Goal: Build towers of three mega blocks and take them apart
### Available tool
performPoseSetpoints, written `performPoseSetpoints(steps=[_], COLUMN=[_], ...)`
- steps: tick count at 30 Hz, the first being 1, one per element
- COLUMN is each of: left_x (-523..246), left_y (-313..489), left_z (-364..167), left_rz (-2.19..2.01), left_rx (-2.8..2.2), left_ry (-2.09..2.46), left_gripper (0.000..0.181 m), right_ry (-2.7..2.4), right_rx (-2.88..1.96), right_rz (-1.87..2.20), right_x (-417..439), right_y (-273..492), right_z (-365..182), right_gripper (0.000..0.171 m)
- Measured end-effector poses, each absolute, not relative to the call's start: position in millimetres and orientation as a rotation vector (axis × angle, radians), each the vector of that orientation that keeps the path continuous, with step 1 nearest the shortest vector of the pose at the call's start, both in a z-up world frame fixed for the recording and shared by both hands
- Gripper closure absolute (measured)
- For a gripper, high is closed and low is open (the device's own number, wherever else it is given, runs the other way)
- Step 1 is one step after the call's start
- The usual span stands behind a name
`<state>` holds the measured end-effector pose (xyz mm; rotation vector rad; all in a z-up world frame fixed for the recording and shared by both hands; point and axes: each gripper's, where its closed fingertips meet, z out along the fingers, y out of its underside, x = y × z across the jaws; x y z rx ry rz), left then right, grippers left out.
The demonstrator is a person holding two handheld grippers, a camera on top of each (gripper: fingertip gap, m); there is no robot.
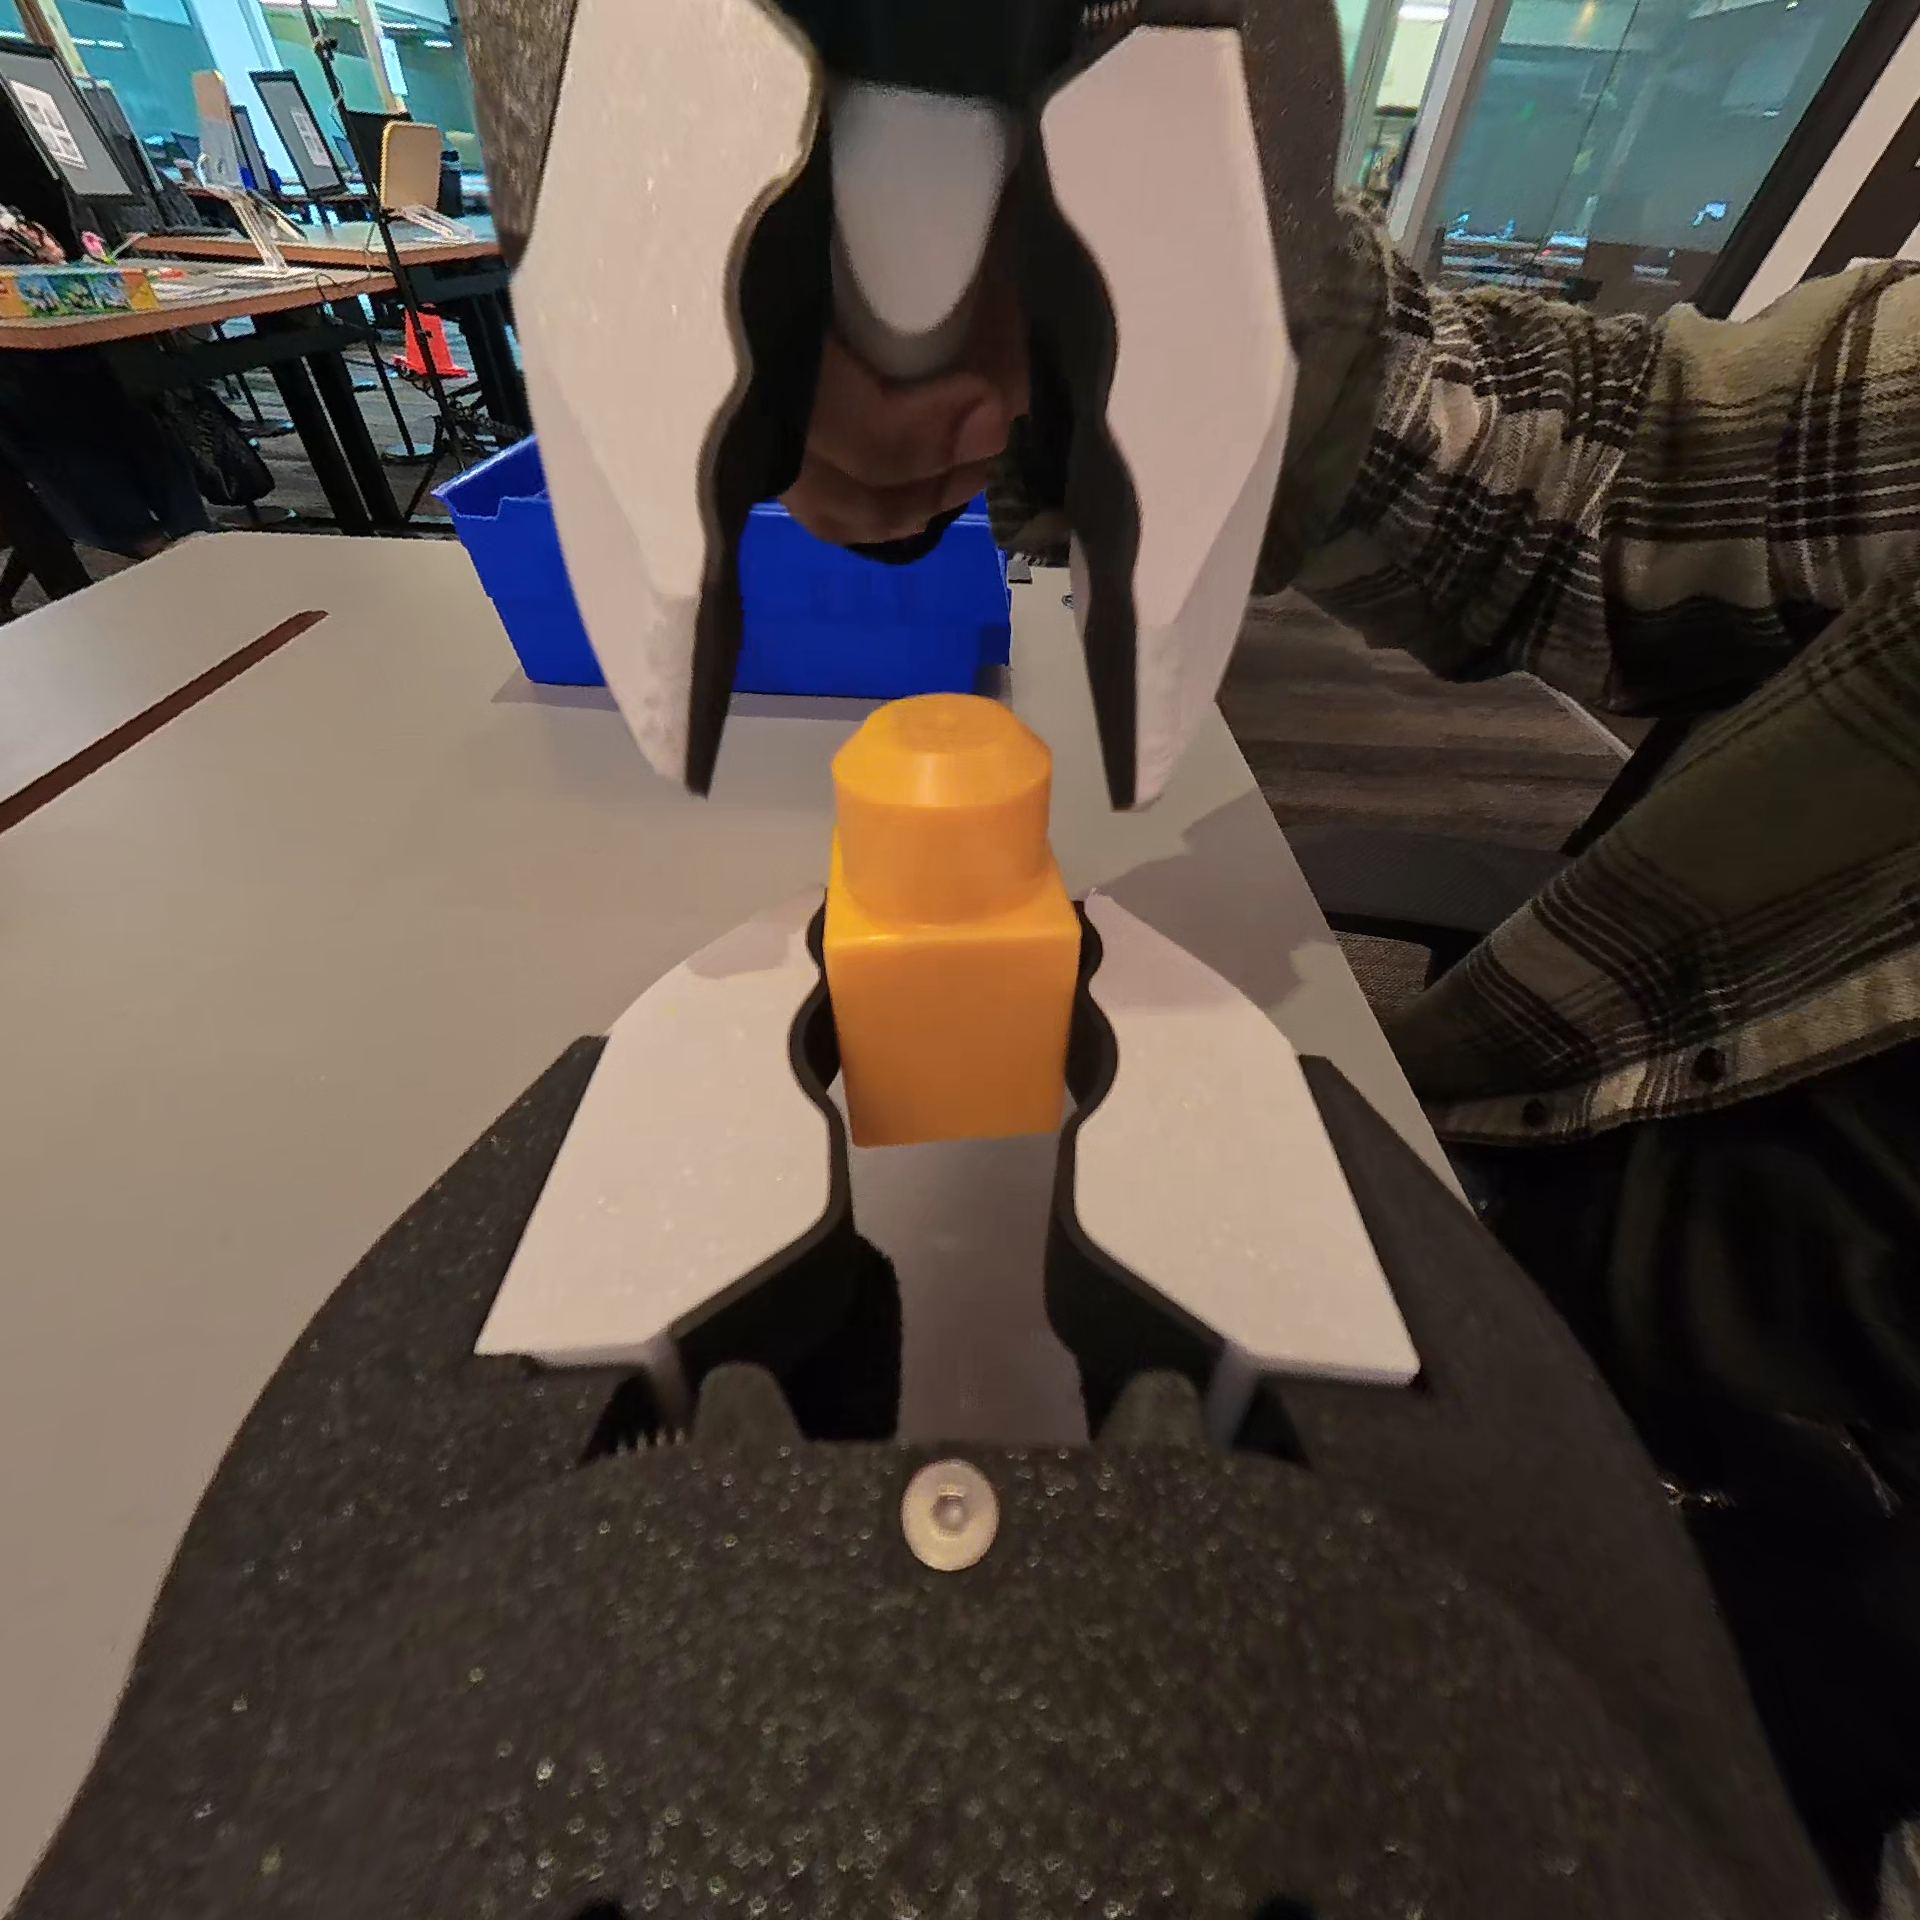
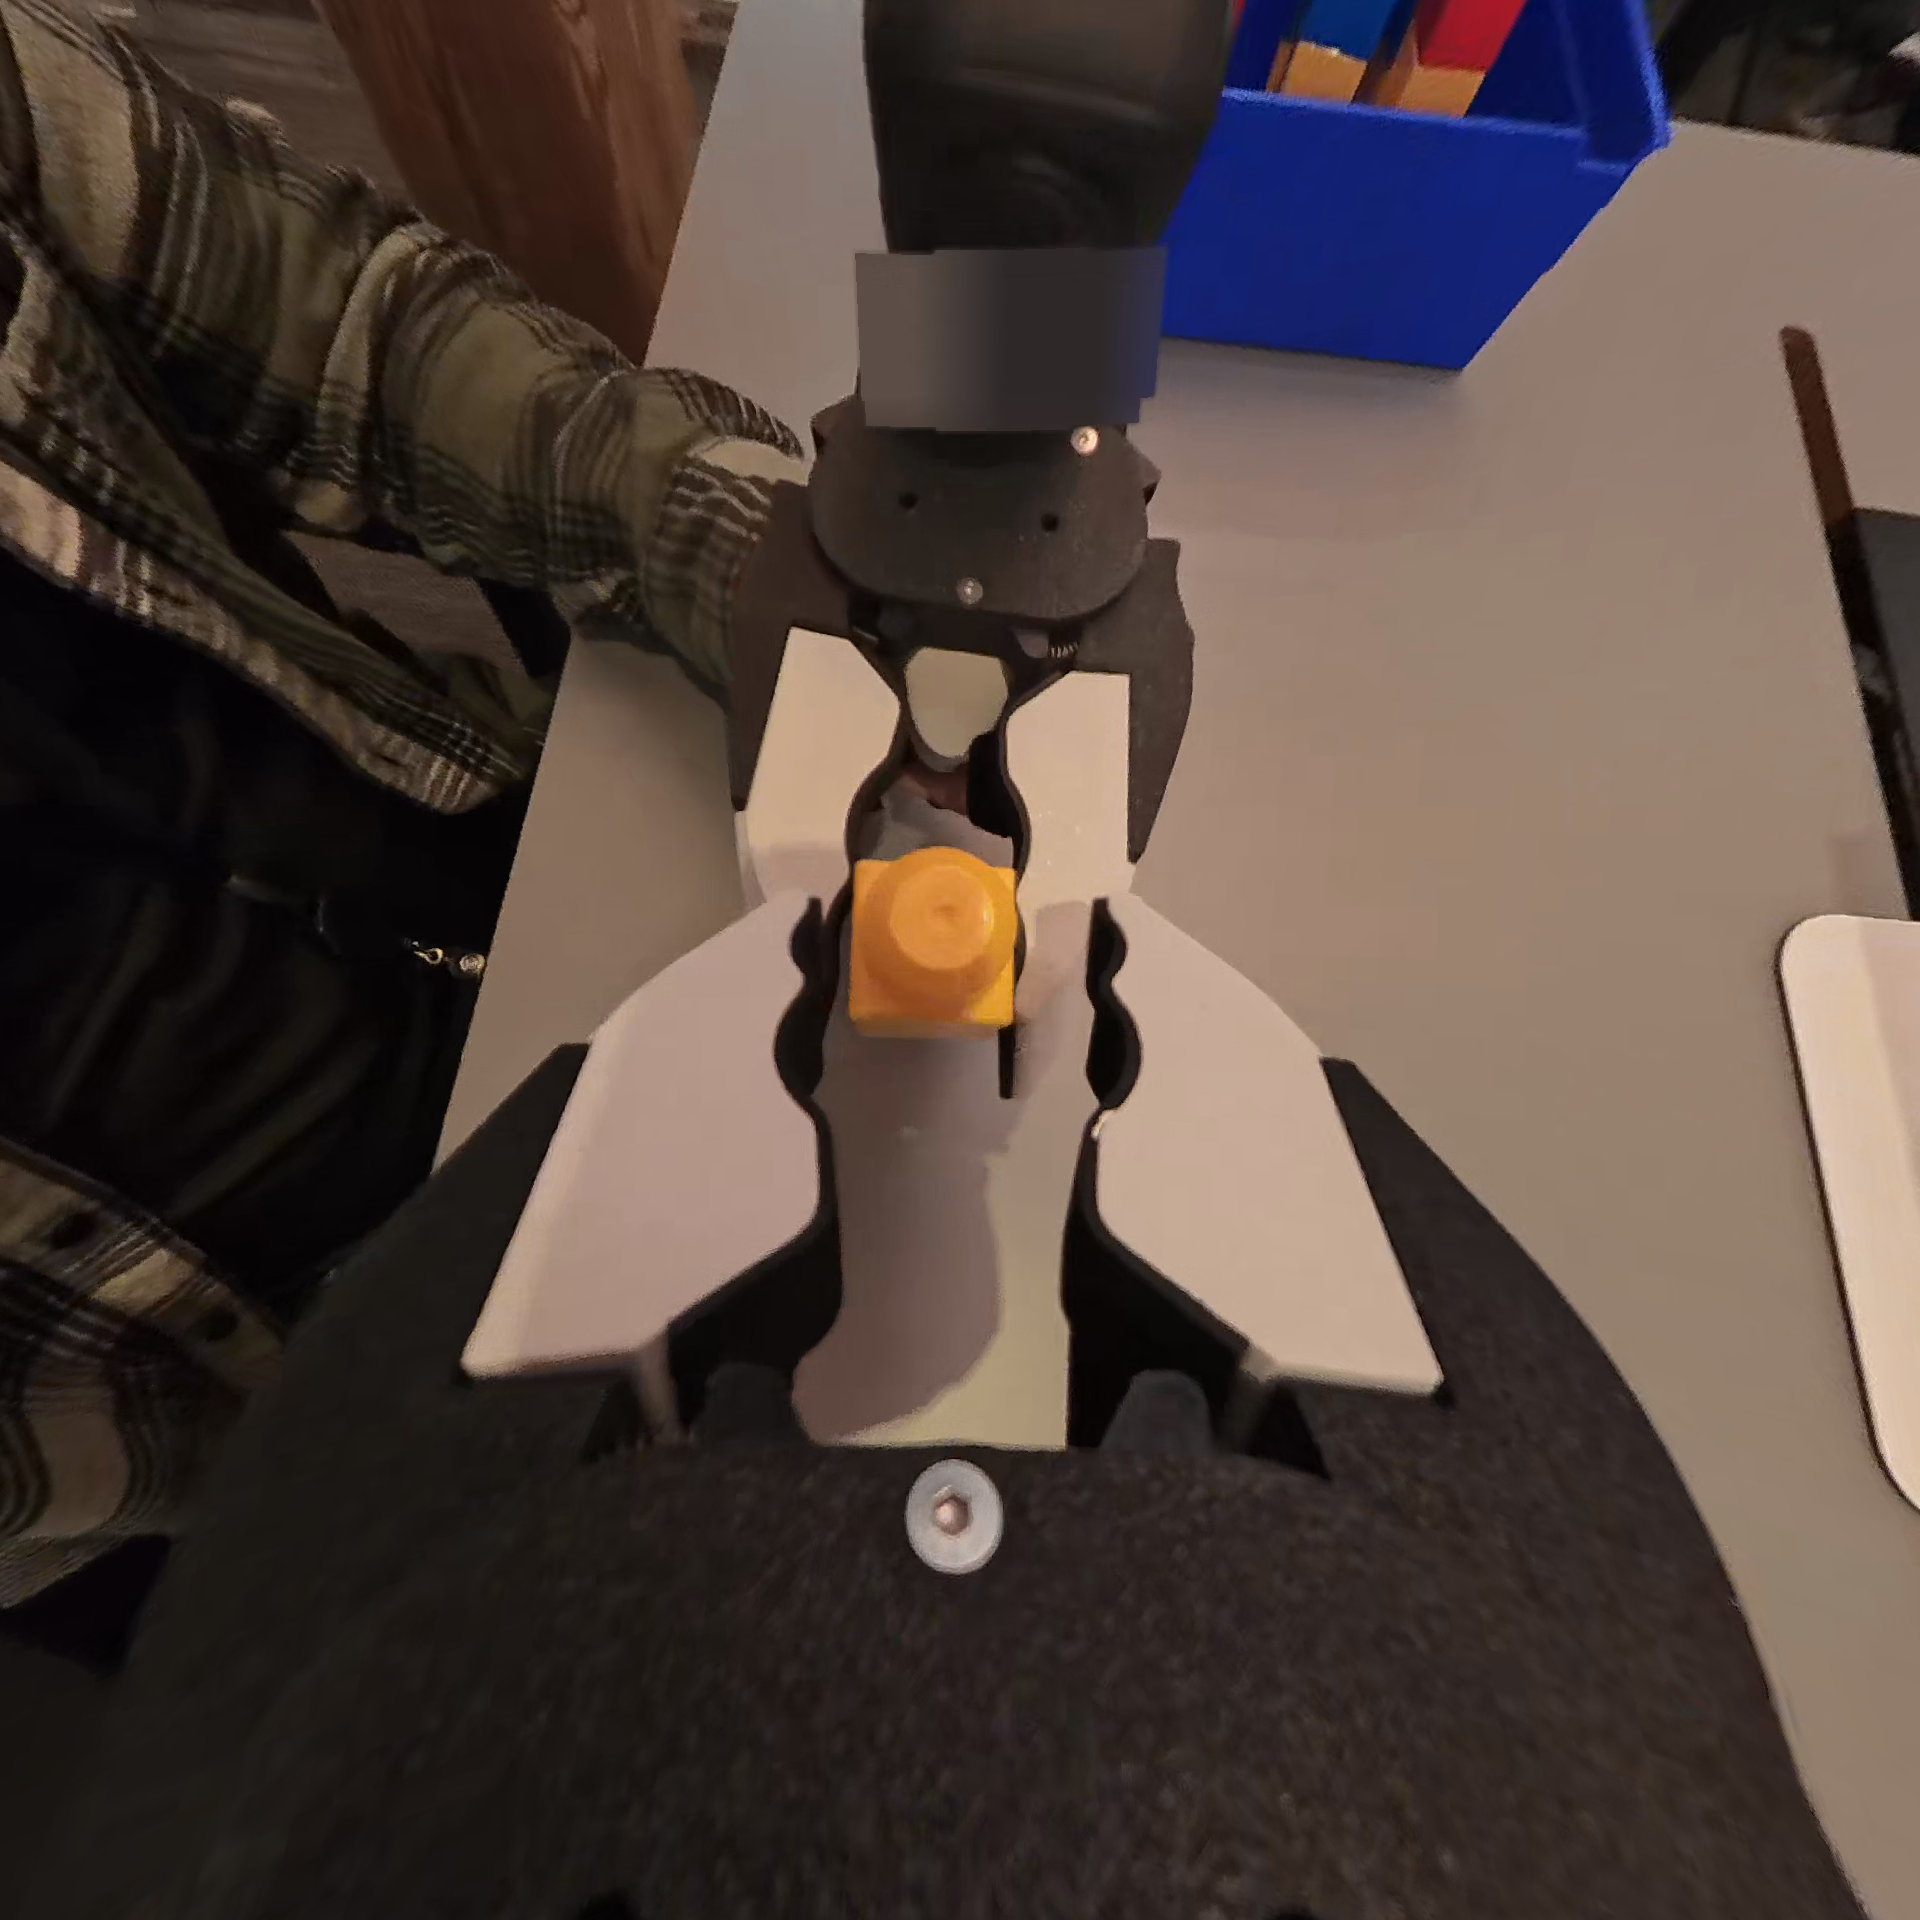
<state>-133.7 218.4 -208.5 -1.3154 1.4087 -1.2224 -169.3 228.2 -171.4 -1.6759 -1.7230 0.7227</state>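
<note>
A single orange mega block (image 1: 951, 1029) stands upright with its stud on top, close to the table's edge. My left gripper (image 1: 951, 930) is shut on the block's square body, one finger on each side. My right gripper (image 1: 912, 792) hangs above it, pointing down. It is open, with its fingertips on either side of the stud and not touching it. In the right wrist view I look straight down on the block (image 2: 930, 951) between my open right gripper (image 2: 951, 920) fingers. I cannot tell whether the block rests on the table.
A blue bin (image 1: 862, 623) stands behind the block; in the right wrist view the bin (image 2: 1351, 229) holds several coloured blocks. The grey table (image 1: 364, 935) has a dark slot (image 1: 156, 717). A white board (image 2: 1860, 1143) lies at the right. Plaid sleeves (image 1: 1662, 520) are beside the edge. Tip to tip, the grippers are about 5 centimetres apart.
</note>
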Motion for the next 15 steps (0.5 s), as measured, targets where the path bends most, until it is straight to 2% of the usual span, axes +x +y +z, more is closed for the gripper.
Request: performPoseSetpoints(steps=[2, 8, 9, 10, 12, 15], left_x=[-134, -131, -131, -131, -131, -132], left_y=[218, 214, 215, 218, 221, 225], left_z=[-208, -206, -207, -208, -208, -203], left_rz=[-1.216, -1.276, -1.277, -1.268, -1.259, -1.265], left_rx=[-1.311, -1.296, -1.307, -1.32, -1.328, -1.328], left_ry=[1.411, 1.402, 1.396, 1.385, 1.364, 1.325], left_gripper=[0.141, 0.14, 0.137, 0.126, 0.118, 0.112], right_ry=[-1.733, -1.681, -1.646, -1.6, -1.47, -1.174], right_rx=[-1.687, -1.729, -1.715, -1.705, -1.718, -1.82], right_rz=[0.781, 0.822, 0.823, 0.811, 0.715, 0.418], right_x=[-171, -167, -164, -158, -130, -39], right_y=[224, 222, 223, 225, 236, 266], right_z=[-174, -170, -163, -154, -134, -106], right_gripper=[0.143, 0.143, 0.143, 0.143, 0.143, 0.143])
